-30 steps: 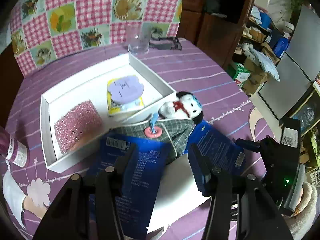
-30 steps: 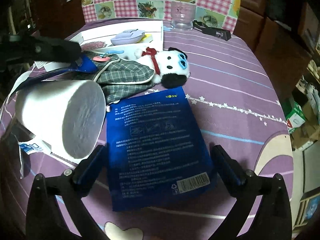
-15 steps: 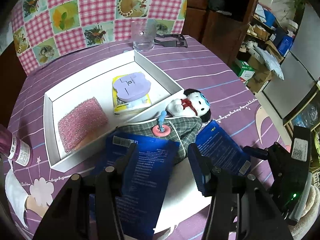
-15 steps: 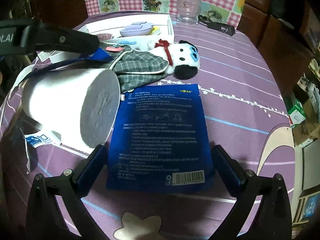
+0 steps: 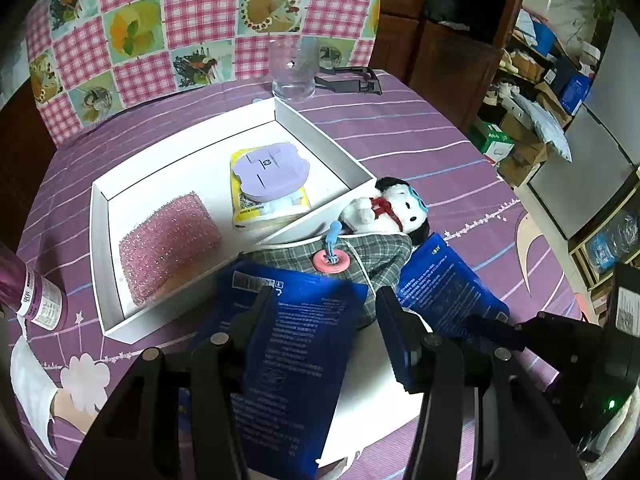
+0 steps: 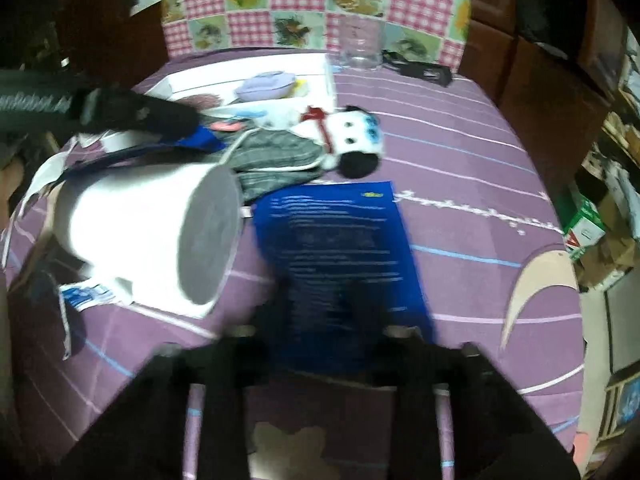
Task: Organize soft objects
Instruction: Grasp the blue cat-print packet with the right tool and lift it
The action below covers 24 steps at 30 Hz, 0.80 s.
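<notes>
- Left wrist view: the left gripper (image 5: pixel 320 312) is clamped on a flat dark blue foil pouch with white print (image 5: pixel 288 364), its fingers pressing the pouch's two side edges.
- Under the pouch lies a white toilet-paper roll (image 5: pixel 376 392) on the purple striped tablecloth (image 5: pixel 400 128).
- Ahead stands a shallow white cardboard box (image 5: pixel 320 136) holding a pink glittery sponge (image 5: pixel 168 248) and a lilac sponge (image 5: pixel 272 172) on a yellow packet (image 5: pixel 248 212).
- Just beside the box's near corner: a grey plaid fabric pouch (image 5: pixel 372 252), a pink ring (image 5: pixel 332 260), and a white-and-black plush doll with red scarf (image 5: pixel 388 212).
- Right wrist view (blurred): the right gripper (image 6: pixel 320 336) has jaws closing on the near end of a second dark blue pouch (image 6: pixel 340 248) lying flat on the cloth; whether the pads already press it, I cannot tell.
- The paper roll (image 6: pixel 148 232) lies on its side left of this pouch, the plush doll (image 6: pixel 352 140) beyond.
</notes>
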Available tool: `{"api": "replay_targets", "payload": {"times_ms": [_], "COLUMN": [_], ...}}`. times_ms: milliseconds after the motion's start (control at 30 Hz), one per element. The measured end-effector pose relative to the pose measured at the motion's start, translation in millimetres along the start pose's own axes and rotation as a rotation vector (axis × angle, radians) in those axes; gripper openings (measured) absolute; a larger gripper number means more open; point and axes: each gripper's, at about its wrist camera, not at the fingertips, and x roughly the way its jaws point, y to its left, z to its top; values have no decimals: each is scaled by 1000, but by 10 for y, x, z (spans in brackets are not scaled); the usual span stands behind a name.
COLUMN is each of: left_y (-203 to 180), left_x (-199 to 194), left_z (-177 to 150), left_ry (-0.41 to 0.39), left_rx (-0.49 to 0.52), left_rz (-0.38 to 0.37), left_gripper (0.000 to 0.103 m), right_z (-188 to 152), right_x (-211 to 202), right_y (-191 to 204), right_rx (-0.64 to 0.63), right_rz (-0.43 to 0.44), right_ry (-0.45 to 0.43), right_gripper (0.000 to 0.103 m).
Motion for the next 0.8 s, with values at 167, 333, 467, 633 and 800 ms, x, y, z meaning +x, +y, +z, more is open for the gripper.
{"api": "replay_targets", "payload": {"times_ms": [167, 333, 467, 633, 800], "left_y": [9, 17, 7, -9, -38], "left_x": [7, 24, 18, 0, -13], "left_z": [4, 4, 5, 2, -5], "left_ry": [1, 5, 3, 2, 5], "left_rx": [-4, -5, 0, -1, 2], "left_rz": [8, 11, 7, -3, -16], "left_gripper": [51, 51, 51, 51, 51], "right_z": [12, 35, 61, 79, 78], "right_x": [-31, -103, -235, -357, -456], "right_y": [-129, -220, -283, -388, -403], "right_rx": [78, 133, 181, 250, 275], "right_rz": [69, 109, 182, 251, 309], "right_ry": [6, -22, -79, -151, -193], "right_gripper": [16, 14, 11, 9, 8]}}
